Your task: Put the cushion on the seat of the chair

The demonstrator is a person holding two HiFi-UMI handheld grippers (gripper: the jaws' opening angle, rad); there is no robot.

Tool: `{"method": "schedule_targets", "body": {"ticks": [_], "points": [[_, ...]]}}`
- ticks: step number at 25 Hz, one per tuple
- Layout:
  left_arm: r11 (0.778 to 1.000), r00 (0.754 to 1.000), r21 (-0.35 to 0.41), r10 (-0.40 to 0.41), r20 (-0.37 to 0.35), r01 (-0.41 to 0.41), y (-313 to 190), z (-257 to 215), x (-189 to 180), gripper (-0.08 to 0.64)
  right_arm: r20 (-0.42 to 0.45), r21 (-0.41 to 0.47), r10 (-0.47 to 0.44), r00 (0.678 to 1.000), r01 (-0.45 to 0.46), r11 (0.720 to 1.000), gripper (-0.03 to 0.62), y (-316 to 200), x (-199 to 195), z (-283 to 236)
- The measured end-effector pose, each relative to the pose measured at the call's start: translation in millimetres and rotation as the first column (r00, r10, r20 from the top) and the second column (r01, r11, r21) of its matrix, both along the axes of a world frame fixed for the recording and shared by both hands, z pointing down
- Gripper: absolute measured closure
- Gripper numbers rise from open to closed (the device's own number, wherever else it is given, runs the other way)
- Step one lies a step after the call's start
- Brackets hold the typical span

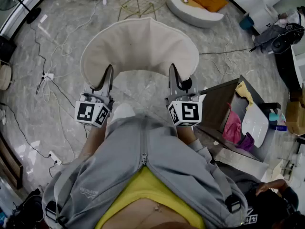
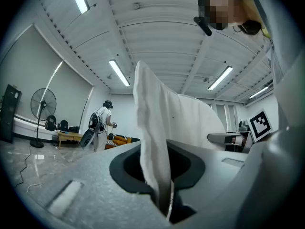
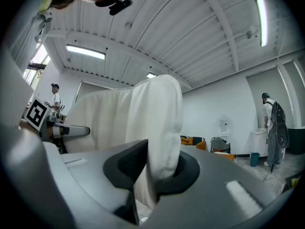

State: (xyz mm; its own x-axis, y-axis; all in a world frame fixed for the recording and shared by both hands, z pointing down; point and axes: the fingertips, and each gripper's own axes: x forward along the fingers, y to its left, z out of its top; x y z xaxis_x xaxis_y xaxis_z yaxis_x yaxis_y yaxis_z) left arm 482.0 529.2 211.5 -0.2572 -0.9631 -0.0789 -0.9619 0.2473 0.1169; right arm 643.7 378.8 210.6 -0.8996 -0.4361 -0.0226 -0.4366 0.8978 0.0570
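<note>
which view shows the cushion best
The head view: nearly the whole cushion shows, its near edge clamped by the left gripper and right gripper. Each gripper view shows only the pinched edge between its jaws, close up.

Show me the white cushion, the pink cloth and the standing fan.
white cushion (image 1: pixel 139 44), head view, middle of its broad face.
pink cloth (image 1: pixel 232 127), head view, middle of the bundle.
standing fan (image 2: pixel 43 104), left gripper view, its round head.

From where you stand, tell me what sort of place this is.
Probably an open studio or recording workspace, not a home: cables and a power strip trail across the marble floor, strip lights line the ribbed ceiling, and a pedestal fan stands by the wall.
</note>
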Motion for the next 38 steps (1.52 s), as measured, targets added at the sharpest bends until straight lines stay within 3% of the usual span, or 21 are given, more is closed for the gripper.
{"method": "schedule_targets", "body": {"ticks": [9,20,25,38], "points": [[1.000,0.999,-0.007,0.027,-0.033,-0.027,-49.2,25.4,-73.9,0.492,-0.009,-0.041,0.002,1.000,-0.003,0.999,0.520,-49.1,-70.5,23.9],[0.996,0.996,-0.011,0.085,-0.022,-0.086,-140.0,26.9,-270.1,0.492,-0.001,-0.046,0.042,0.999,-0.042,0.998,0.515,-135.1,-260.2,28.3],[0.992,0.992,-0.021,0.125,-0.007,-0.125,-179.4,26.7,-343.8,0.492,0.014,-0.054,0.084,0.996,-0.083,0.995,0.515,-167.5,-327.9,30.4],[0.988,0.987,-0.016,0.153,-0.043,-0.154,-229.7,37.2,-428.3,0.494,-0.008,-0.063,0.115,0.993,-0.115,0.991,0.512,-220.5,-414.8,38.1]]}}
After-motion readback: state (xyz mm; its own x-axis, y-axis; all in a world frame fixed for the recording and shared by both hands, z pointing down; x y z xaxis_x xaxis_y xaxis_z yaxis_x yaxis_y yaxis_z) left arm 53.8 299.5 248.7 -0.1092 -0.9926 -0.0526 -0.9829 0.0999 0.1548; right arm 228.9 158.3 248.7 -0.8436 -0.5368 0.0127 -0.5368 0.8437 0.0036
